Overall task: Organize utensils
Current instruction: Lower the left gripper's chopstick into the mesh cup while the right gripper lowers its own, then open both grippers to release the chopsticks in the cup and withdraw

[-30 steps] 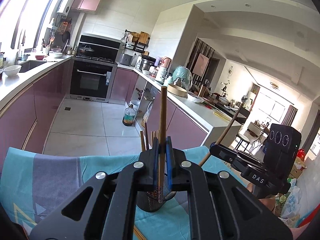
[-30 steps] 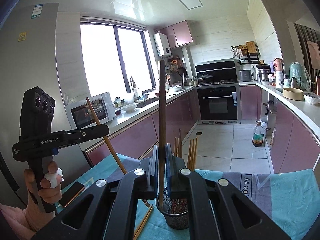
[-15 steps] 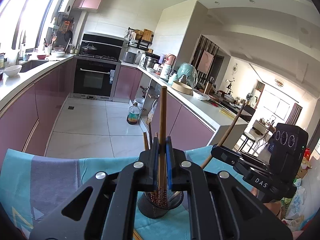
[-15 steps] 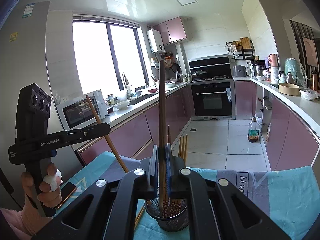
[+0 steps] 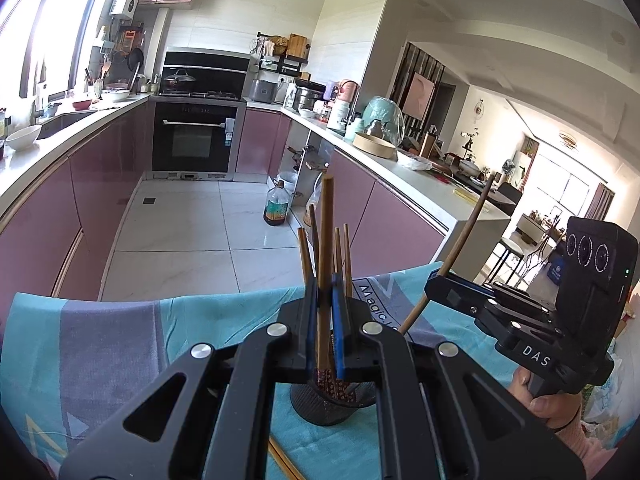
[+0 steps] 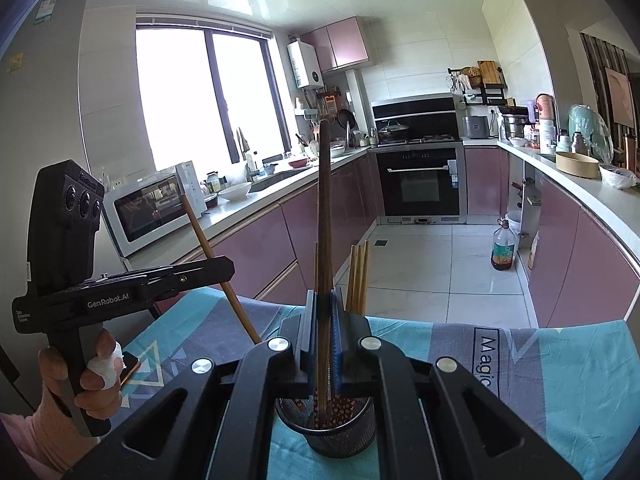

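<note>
So each chopstick is pinched upright: the left hand-held gripper (image 5: pixel 326 312) is clamped on one chopstick (image 5: pixel 326 232), the right hand-held gripper (image 6: pixel 324 320) on another (image 6: pixel 324 208), both with their lower ends down in the mesh holder (image 6: pixel 344 436). More chopsticks (image 6: pixel 358 276) are standing in it. The holder sits on the near part of my teal cloth (image 6: pixel 560 368), one loose chopstick (image 5: pixel 282 460) lying beside it.
</note>
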The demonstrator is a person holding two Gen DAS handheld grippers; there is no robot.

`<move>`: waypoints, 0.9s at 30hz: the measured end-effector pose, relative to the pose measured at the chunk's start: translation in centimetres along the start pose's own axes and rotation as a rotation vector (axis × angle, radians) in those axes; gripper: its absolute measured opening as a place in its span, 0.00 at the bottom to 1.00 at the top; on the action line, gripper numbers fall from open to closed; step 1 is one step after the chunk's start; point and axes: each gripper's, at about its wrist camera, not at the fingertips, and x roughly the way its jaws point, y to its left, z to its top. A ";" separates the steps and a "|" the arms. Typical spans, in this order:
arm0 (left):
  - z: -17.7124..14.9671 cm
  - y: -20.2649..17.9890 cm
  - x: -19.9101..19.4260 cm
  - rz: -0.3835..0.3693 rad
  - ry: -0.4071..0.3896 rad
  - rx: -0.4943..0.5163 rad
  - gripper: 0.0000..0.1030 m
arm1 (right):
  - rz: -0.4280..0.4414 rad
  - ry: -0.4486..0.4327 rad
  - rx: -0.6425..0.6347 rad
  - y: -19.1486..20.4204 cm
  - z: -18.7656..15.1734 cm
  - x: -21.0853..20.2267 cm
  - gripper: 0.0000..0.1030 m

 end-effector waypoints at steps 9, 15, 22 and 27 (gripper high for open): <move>-0.1 -0.9 1.1 0.022 0.060 0.046 0.07 | 0.004 0.048 0.001 0.0 -0.9 1.5 0.05; -0.1 -0.7 2.0 0.033 0.088 0.058 0.07 | 0.000 0.067 0.001 -0.1 -1.0 2.1 0.05; 0.0 -0.8 3.1 0.040 0.115 0.072 0.07 | -0.008 0.094 0.003 -0.3 -1.3 2.9 0.05; 0.3 -0.6 4.2 0.042 0.133 0.073 0.07 | -0.012 0.119 0.008 -0.2 -1.7 3.6 0.05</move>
